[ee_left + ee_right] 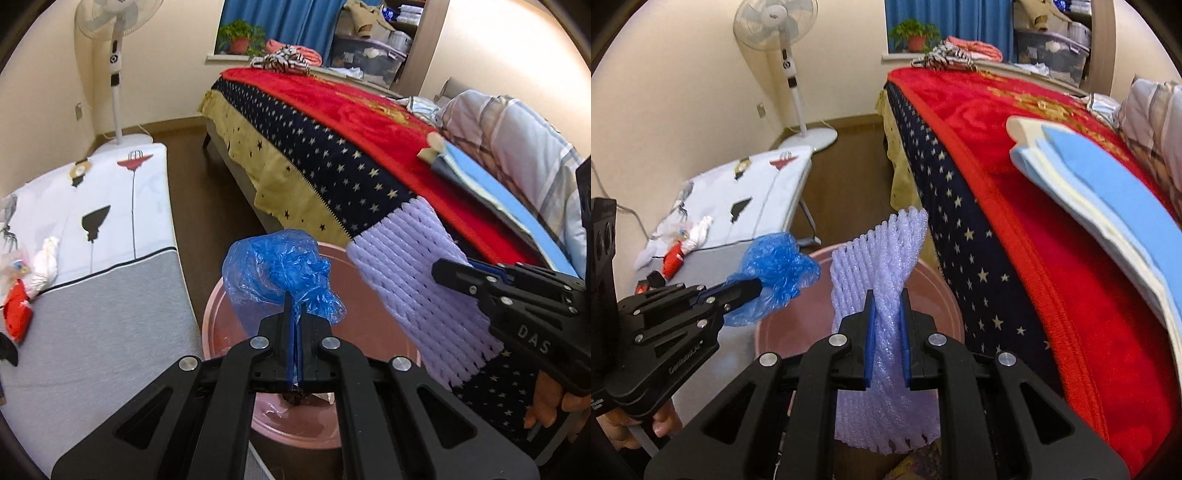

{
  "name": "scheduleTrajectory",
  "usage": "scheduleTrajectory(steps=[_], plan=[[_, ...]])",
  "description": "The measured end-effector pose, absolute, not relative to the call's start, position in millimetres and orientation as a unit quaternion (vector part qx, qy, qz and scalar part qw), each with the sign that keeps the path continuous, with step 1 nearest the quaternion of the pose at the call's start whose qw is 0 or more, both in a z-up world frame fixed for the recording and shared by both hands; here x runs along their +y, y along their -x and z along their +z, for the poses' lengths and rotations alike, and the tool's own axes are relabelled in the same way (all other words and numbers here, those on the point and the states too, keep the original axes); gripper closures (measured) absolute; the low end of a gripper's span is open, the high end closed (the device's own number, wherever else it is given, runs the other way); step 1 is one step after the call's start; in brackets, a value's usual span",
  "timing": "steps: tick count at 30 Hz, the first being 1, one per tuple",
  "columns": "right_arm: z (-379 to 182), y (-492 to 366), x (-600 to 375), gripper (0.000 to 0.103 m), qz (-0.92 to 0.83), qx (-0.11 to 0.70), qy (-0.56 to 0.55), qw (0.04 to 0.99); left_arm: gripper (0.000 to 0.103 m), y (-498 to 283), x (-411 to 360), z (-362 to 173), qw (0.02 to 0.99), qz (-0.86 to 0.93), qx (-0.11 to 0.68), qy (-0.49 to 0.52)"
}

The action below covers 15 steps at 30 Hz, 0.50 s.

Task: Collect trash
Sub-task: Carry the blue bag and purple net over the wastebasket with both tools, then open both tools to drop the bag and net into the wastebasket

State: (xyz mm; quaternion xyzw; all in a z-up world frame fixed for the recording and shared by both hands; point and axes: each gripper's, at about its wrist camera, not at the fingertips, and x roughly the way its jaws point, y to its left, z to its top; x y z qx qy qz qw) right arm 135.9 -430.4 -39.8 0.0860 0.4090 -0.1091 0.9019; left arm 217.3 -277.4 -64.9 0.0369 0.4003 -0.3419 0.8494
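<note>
My left gripper [294,308] is shut on a crumpled blue plastic bag [275,267] and holds it above a pink round bin [218,325]. My right gripper [886,299] is shut on a lilac foam net sleeve [882,254] over the same pink bin [934,291]. In the left wrist view the foam sleeve [417,273] hangs to the right with the right gripper [458,280] behind it. In the right wrist view the left gripper [755,286] holds the blue bag [775,269] at the left. Some dark scraps [299,398] lie in the bin.
A bed with a red blanket [369,122] and star-patterned cover [979,258] stands close on the right. A low white-and-grey table [92,258] on the left carries a red wrapper [16,314] and white crumpled litter [44,266]. A standing fan [786,55] is behind.
</note>
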Motion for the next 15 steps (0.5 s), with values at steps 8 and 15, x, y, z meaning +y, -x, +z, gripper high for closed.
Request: scheduleTrajectory(steps=[8,15], plan=[[-65,-151,-437,0.066,-0.106,0.446,-0.091,0.884,0.008,-232,-287,-81,0.862,-0.294,0.409,-0.047],[-54,-146,-431,0.032,-0.112,0.426,-0.074,0.895,0.007,-233,-273,-79,0.876,-0.249,0.409,-0.059]])
